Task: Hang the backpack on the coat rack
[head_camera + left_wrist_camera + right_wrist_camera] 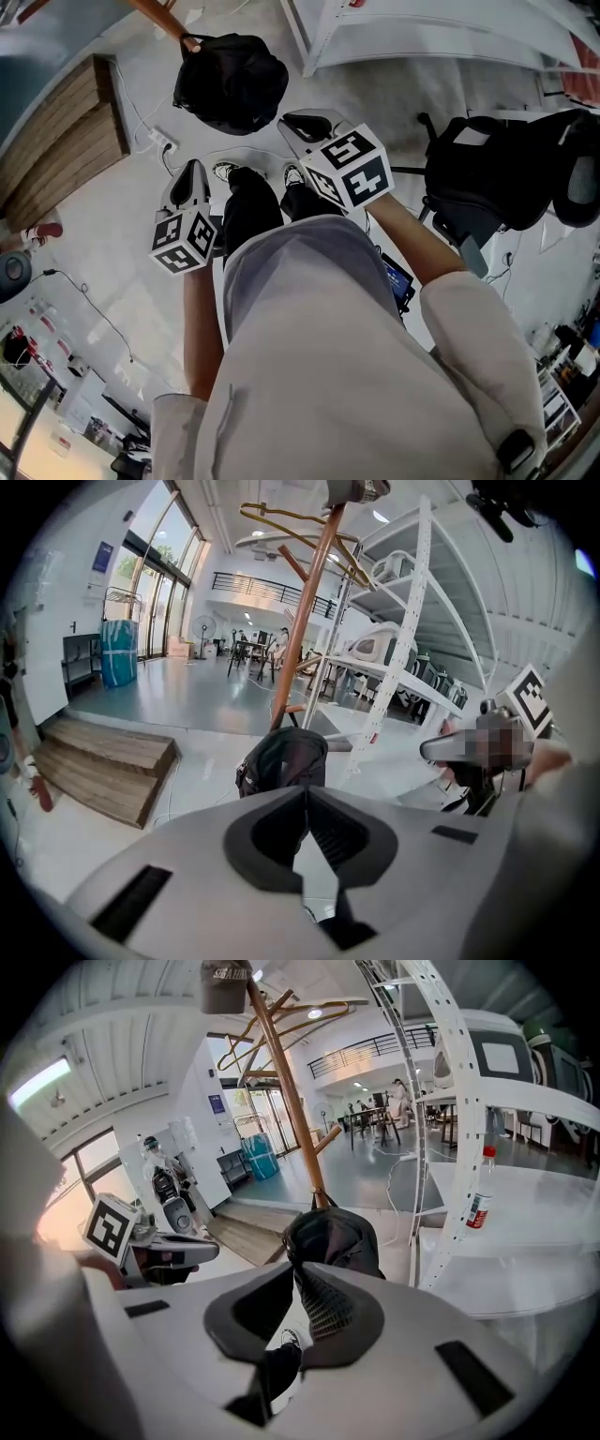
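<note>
1. Low in the head view, a person's pale sleeves (469,337) reach forward, each hand carrying a gripper.
2. The left gripper (307,794) is clenched. Its own view shows the jaw tips meeting with nothing between them.
3. The right gripper (293,1269) is likewise clenched and empty. In the head view it stands at centre frame, apart from its partner at the left.
4. Beneath the two grippers, the person's shoes (225,172) stand on the pale floor.
5. At the right edge of the head view sits a black office chair (506,169).
6. The black backpack (230,82), in the upper centre of the head view, hangs by its top loop from a low peg of the wooden coat rack (300,621), apart from both grippers.
7. A white shelving unit (450,1147) rises just right of the rack, and a red-capped bottle (480,1199) stands on one of its shelves.
8. Wooden steps (103,761) lie at the left of the left gripper view.
</note>
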`<state>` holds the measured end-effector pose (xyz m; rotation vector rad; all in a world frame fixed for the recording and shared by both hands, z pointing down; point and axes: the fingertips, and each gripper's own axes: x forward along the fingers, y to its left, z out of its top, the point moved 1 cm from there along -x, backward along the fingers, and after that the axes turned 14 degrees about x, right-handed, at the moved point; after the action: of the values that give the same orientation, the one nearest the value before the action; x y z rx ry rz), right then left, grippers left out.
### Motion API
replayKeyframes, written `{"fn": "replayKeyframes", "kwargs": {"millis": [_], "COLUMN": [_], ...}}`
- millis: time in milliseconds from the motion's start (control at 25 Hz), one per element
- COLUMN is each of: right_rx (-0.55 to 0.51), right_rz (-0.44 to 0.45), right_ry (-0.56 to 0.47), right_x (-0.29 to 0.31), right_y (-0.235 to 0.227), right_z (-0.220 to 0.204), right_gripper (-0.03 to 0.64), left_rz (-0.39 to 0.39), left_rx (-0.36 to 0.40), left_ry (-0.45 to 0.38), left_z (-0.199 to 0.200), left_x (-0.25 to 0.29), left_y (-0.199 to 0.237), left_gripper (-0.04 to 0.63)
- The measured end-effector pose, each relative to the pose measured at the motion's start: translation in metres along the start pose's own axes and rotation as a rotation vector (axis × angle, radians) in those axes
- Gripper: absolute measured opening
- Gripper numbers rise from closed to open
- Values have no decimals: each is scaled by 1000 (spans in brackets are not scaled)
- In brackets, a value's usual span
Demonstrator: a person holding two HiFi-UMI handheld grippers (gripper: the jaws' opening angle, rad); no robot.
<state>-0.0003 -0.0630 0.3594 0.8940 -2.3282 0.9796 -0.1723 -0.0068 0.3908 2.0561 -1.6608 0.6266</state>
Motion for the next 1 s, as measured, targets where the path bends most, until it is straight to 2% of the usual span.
{"fn": "replayKeyframes", "kwargs": {"millis": [360, 640, 1000], "right_rx": [-21, -14, -32], "right_rz": [31, 45, 68], "right_ry": [-29, -56, -81], "right_x": [-26, -44, -61], "right_y": [20, 19, 19], "right_z": [5, 9, 12], "right_gripper": [25, 18, 18], "left_rz": [27, 6, 28], "left_rx": [-23, 2, -26], "left_ry": [-58, -96, -130], "left_z": [15, 31, 40], "left_x": [-28, -32, -45], "left_y": [-4, -24, -31], "left_gripper": [9, 9, 9]}}
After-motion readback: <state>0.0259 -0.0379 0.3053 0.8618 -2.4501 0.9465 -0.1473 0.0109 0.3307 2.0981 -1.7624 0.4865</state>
